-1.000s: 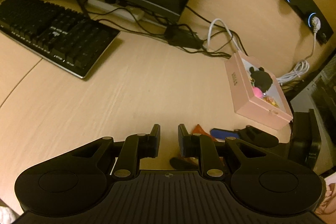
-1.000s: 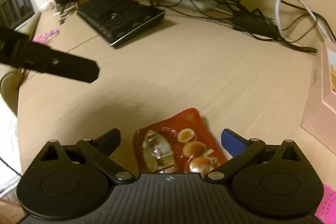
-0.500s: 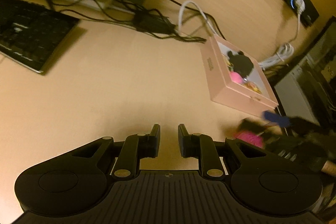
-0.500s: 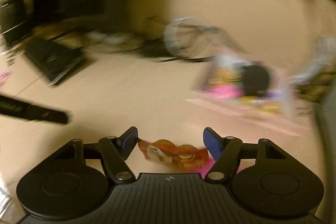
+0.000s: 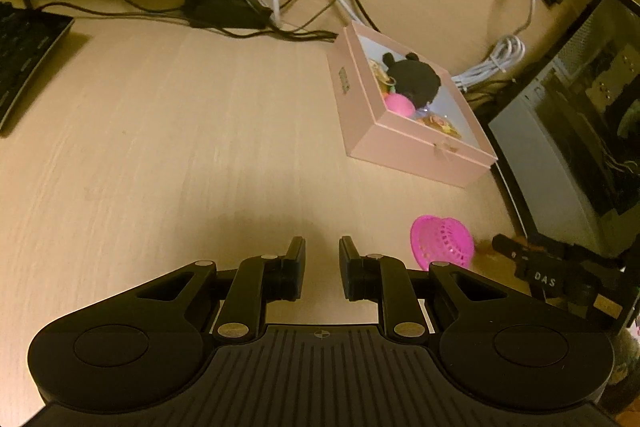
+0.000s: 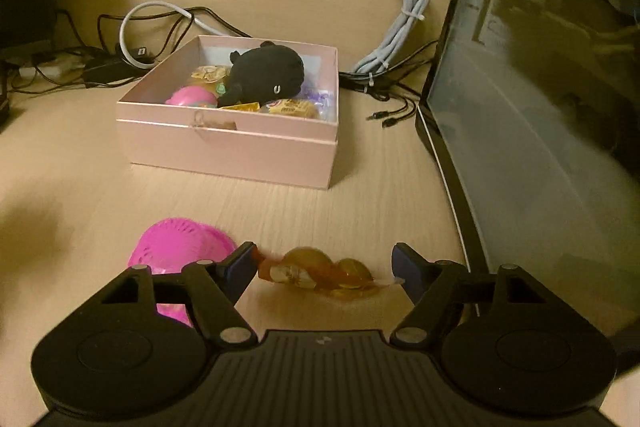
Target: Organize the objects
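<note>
A red-orange snack packet point(image 6: 320, 273), crumpled, hangs just above the desk between the blue pads of my right gripper point(image 6: 324, 255); the pads touch both its ends while the jaws are opening. Straight ahead stands an open pink box point(image 6: 228, 147) holding a black plush point(image 6: 268, 73), a pink ball point(image 6: 190, 95) and wrapped sweets. A pink perforated basket point(image 6: 180, 243) lies by the left finger. In the left wrist view my left gripper point(image 5: 322, 251) is shut on nothing over bare desk, with the box point(image 5: 400, 143) ahead to the right and the basket point(image 5: 442, 241) nearer.
A glass-sided computer case point(image 6: 540, 87) walls off the right. Black cables and a power brick point(image 5: 224, 11) run along the back, with a bundled white cable point(image 6: 404, 23). A black keyboard point(image 5: 24, 47) lies far left under a monitor.
My right gripper swung right with the snack packet, from mid-desk to just before the pink box. The left gripper also drifted right; the keyboard slid toward the view's left edge.
</note>
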`<state>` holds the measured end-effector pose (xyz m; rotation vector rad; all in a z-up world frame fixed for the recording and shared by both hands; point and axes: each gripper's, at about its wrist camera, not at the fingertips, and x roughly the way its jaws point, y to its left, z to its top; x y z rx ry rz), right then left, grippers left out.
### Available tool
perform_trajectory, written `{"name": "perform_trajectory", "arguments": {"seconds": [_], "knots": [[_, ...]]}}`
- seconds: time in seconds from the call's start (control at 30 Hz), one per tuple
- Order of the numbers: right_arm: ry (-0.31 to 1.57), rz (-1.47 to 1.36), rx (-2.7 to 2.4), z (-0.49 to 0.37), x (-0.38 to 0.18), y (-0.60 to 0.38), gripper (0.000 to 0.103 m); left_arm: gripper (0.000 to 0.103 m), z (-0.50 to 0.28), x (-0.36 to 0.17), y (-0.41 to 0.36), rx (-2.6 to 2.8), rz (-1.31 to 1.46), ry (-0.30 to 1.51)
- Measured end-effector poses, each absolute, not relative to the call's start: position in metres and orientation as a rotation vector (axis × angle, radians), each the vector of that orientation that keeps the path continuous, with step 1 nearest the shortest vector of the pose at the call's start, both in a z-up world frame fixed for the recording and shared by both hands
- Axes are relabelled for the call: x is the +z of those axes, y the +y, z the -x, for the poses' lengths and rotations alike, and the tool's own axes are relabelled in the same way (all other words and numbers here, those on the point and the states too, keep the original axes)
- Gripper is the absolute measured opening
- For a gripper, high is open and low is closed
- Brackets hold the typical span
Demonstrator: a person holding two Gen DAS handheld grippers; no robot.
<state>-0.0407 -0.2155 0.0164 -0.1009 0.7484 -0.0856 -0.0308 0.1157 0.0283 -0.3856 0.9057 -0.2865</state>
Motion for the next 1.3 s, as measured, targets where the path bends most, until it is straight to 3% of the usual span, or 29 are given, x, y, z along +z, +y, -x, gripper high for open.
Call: {"name": "perform_trajectory", "arguments": {"seconds": [0.77, 1.07, 1.3], "knots": [[0.713, 0.373, -0.194, 0.076, -0.011, -0.147, 0.078, 0.02, 0.04, 0.02, 0.123, -0.275, 0.397, 0.936], [0.81, 0.097, 0.104, 0.08, 0.006, -0.103, 0.077, 0.02, 0.048, 0.021, 0.137, -0.264, 0.391, 0.929], [0.713, 0.162, 0.133, 0.1, 0.027, -0.1, 0.093, 0.02, 0.045, 0.025, 0.108, -0.353, 0.259, 0.913]]}}
